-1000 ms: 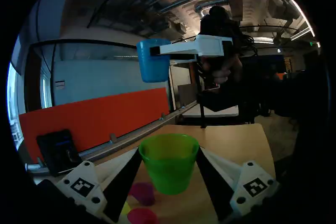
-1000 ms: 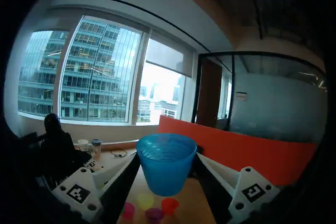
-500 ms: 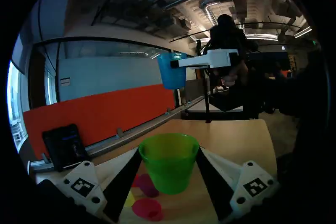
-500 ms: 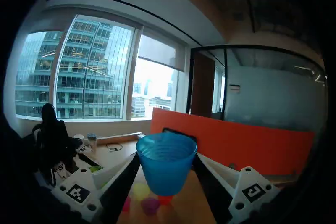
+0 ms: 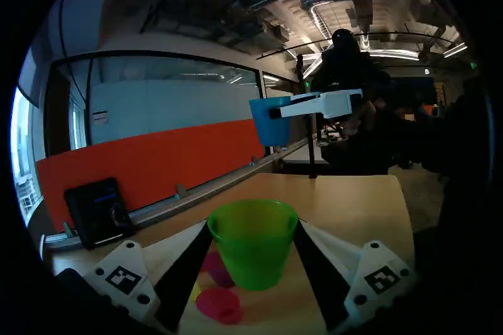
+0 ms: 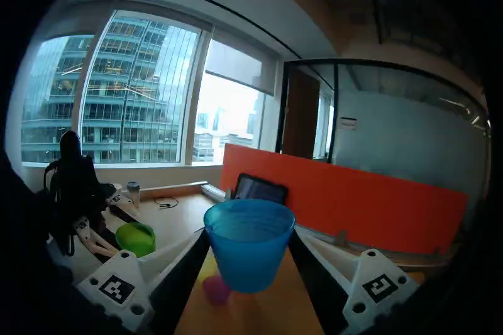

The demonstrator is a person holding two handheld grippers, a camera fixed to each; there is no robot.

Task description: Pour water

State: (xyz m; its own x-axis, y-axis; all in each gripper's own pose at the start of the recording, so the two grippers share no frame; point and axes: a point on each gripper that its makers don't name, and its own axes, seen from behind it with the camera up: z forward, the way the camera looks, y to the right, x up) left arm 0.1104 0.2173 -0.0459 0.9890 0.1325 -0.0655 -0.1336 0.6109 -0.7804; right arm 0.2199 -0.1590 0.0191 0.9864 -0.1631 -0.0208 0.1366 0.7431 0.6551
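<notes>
Item, left: your left claw (image 5: 252,234), both fingers closed against the sides of the green cup (image 5: 253,256), holds it upright above the surface (image 5: 352,200). Item, beneath it: small pink cups (image 5: 217,303) lying on the surface, low and out of the pouring path as far as you can judge. Item, left background: a dark tablet (image 5: 97,209) propped against the orange partition (image 5: 151,159), well apart from both cups. Item, right: your right claw (image 6: 249,237), fingers likewise closed on the blue cup (image 6: 249,256), upright, mouth up; whether it holds water cannot be told. Governing relation: in the left gripper view the blue cup sits ahead of the green one, higher and a little to the right, well apart; in the right gripper view the green cup lies low to the left. Judgement: the blue rim must come over the green mouth before any tilt.
</notes>
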